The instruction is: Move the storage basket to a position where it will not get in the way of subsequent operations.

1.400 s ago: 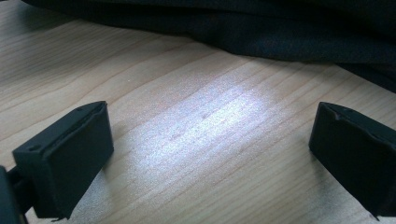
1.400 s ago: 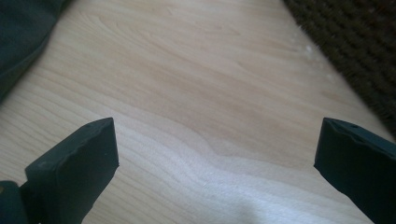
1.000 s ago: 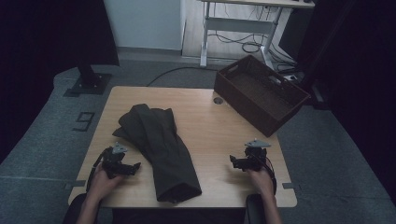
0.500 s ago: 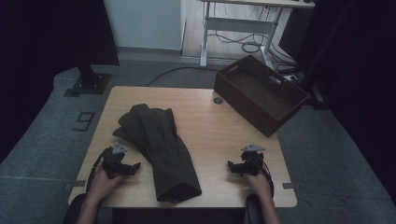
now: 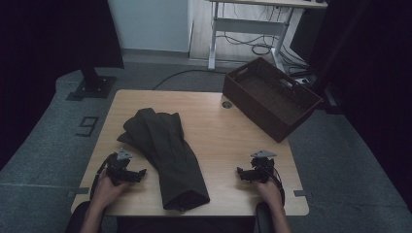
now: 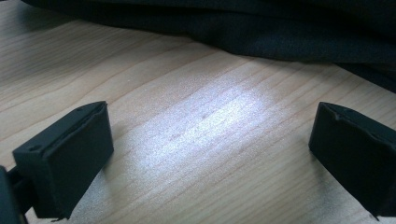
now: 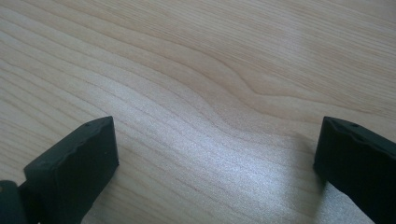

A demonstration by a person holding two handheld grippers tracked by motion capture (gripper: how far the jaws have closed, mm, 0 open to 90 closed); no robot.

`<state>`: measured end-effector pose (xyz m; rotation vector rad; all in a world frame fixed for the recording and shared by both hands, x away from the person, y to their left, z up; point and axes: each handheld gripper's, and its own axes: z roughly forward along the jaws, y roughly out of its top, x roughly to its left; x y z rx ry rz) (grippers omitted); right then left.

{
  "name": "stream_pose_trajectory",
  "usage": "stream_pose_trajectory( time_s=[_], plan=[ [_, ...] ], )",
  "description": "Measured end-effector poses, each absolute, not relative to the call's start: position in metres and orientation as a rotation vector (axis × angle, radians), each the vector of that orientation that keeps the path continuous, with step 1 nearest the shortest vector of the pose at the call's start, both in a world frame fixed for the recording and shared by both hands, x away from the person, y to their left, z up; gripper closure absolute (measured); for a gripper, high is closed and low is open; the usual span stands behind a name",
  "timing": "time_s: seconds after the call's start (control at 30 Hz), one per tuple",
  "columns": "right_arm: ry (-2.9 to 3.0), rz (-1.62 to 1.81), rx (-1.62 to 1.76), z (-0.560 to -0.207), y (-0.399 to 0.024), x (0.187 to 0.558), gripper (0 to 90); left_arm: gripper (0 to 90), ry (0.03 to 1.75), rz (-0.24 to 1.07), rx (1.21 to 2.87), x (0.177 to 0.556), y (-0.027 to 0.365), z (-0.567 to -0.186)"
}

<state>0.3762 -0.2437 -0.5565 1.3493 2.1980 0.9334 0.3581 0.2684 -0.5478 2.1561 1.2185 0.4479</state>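
- The dark garment [image 5: 165, 155] is lying folded on the wooden counter [image 5: 218, 131], in the left-centre of the high view. It is stretching from the upper left toward the lower middle of the frame, and its lower end is reaching almost to the near edge of the counter.
- In the left gripper view, the same garment [image 6: 261, 28] is running across the top of the frame, with bare wood lying between it and the fingers.
- The left gripper [image 5: 127, 172] is sitting in the lower left of the high view, held by the person's left hand [image 5: 104, 191], just beside the left edge of the garment and not touching it.
- Its fingers [image 6: 70, 158] are standing released, wide apart, with nothing between them except the counter surface.
- The right gripper [image 5: 248, 174] is sitting in the lower right of the high view, held by the right hand [image 5: 269, 191], well apart from the garment.
- Its fingers [image 7: 77, 163] are also standing released and wide apart, over bare wood grain.
- A brown basket [image 5: 243, 94] is standing at the upper right of the counter, and one corner of it is hanging over the counter's right edge.
- A small round hole [image 5: 226, 104] is showing in the counter just beside the basket, at its left.
- The floor [image 5: 48, 126] around the counter is grey, with a mark like the number 9 [image 5: 87, 125] at the left of the frame.
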Motion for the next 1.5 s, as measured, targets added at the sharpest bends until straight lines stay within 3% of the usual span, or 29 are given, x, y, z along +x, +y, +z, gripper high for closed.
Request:
stream_pose_trajectory(
  time_s=[0.83,1.23,1.5],
  plan=[
    [2.252,0.961,1.315,-0.549,-0.239,0.370,0.5,0.7,1.105,0.399,2.166,0.349,0.267,-0.522],
    [2.308,1.036,1.250,-0.532,-0.222,0.361,3.7,13.8,0.988,0.377,2.143,0.349,0.249,-0.497],
    [2.344,1.117,1.215,-0.524,-0.205,0.357,9.9,14.4,0.911,0.352,2.138,0.353,0.230,-0.484]
  ],
)
